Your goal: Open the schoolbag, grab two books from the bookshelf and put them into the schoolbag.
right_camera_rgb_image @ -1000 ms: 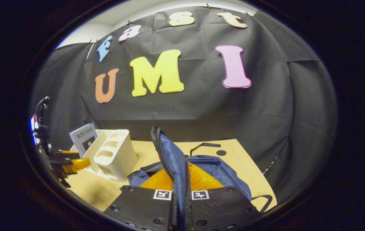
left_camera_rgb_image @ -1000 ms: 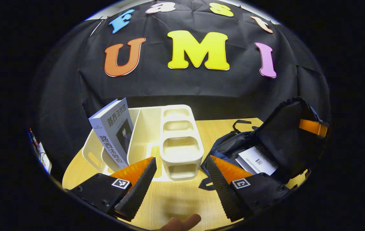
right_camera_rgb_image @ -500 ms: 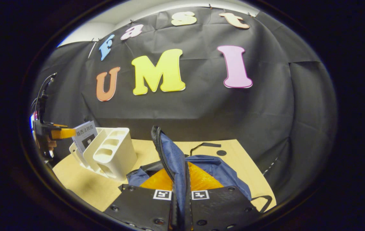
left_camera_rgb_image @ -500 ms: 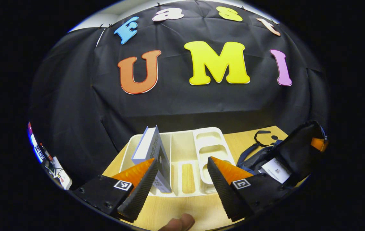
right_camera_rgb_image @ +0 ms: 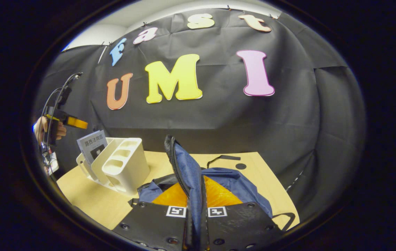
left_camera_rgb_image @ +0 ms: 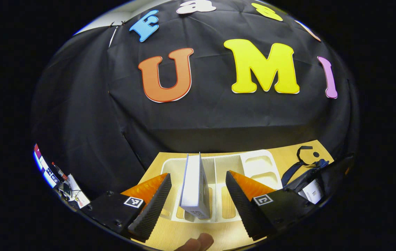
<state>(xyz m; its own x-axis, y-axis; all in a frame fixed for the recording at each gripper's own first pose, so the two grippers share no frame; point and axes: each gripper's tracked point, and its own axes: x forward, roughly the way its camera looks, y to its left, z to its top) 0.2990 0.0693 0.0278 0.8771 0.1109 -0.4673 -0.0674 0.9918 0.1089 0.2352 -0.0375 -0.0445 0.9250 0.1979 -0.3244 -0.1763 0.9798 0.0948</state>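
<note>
While my left gripper (left_camera_rgb_image: 198, 190) hangs over the white bookshelf (left_camera_rgb_image: 218, 167), its fingers are spread wide, the upright book (left_camera_rgb_image: 195, 186) standing between them with a gap each side, nothing held. The book's lower part sits down in a shelf slot, so I can't see its base. In the right gripper view the book (right_camera_rgb_image: 92, 146) leans at the shelf's far-left end, the left gripper (right_camera_rgb_image: 69, 122) above it, apart. My right gripper (right_camera_rgb_image: 195, 195) is clamped on the schoolbag (right_camera_rgb_image: 218, 181) flap, fingers pressed together on the fabric, tips hidden behind it. In the left gripper view the schoolbag (left_camera_rgb_image: 309, 177) is cut off at the right edge; a white book (left_camera_rgb_image: 312, 191) peeks from its opening, mostly hidden. All sits on the wooden bench (right_camera_rgb_image: 90, 198)
</note>
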